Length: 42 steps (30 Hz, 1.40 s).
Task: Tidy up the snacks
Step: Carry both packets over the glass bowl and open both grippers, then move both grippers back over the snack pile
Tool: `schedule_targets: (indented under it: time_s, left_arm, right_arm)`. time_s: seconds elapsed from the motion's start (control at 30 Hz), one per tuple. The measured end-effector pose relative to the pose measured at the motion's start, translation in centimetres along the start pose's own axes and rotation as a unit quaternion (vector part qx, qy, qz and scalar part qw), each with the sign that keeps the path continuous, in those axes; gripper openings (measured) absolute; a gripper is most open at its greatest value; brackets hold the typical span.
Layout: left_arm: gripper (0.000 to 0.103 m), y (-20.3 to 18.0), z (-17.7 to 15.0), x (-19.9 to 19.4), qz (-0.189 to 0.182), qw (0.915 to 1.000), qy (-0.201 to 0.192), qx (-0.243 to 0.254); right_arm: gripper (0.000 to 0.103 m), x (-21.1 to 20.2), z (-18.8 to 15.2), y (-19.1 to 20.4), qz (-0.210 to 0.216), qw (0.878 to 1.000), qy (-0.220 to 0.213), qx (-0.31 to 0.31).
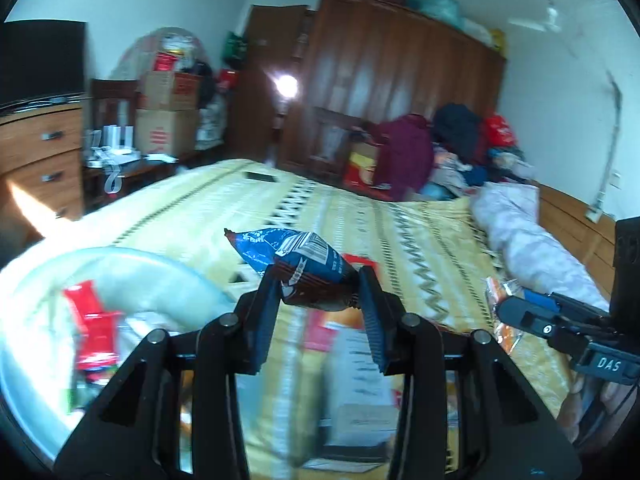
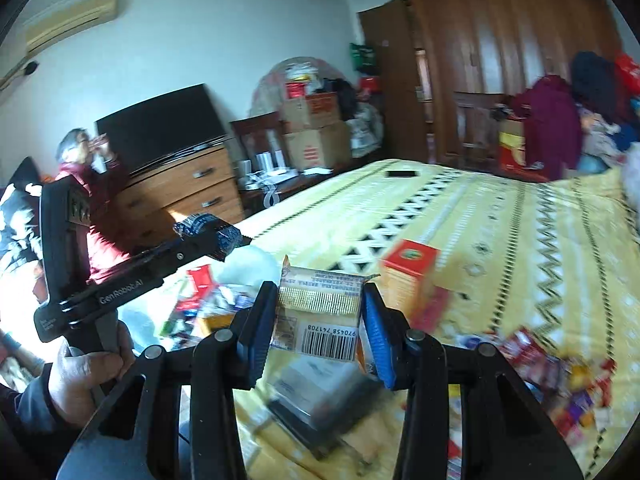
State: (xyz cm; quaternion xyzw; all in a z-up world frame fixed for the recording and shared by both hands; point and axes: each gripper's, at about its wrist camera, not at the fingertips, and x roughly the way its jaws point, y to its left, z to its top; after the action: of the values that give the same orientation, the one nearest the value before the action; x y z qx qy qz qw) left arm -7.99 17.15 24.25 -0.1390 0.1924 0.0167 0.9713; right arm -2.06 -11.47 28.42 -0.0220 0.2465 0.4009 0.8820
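Jaws of the left gripper (image 1: 318, 280) pinch a blue snack packet (image 1: 296, 258), lifted clear above the yellow bedspread (image 1: 400, 216); the right gripper (image 2: 320, 308) clamps a gold-topped packet (image 2: 320, 316) with its barcode facing up. Everything beneath both is smeared: a pale bag (image 1: 132, 280) with red wrappers at the left, a red-topped box (image 2: 412, 268) and scattered snacks (image 2: 560, 376) at the right. Farther up, the bed lies open to a dark phone (image 2: 402, 174). The left hand (image 2: 88, 380) grips its handle upright, low at the frame's edge.
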Motion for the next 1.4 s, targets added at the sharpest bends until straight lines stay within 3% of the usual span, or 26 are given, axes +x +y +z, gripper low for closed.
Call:
schedule_targets:
  time_s: [0.17,0.43,0.77,1.4]
  left_arm:
    - [0.040,5.8,-0.1,-1.0,0.067,0.9973,0.008,-0.031]
    - [0.040,9.4,-1.1,-0.3,0.101,0.9930,0.037,-0.050]
    - [0.040,11.9,-1.7,0.1,0.104,0.9911,0.055,-0.063]
    - [0.042,13.8,-2.0,0.9,0.110,0.9880,0.076,-0.077]
  right_arm:
    - [0.047,6.3,2.1,6.3,0.063,0.997,0.026,-0.035]
    - [0.047,13.9,3.5,13.4,0.116,0.989,0.070,-0.054]
    - [0.047,18.2,2.6,14.4,0.121,0.987,0.100,-0.044]
    - [0.050,20.2,2.0,15.0,0.121,0.985,0.119,-0.039]
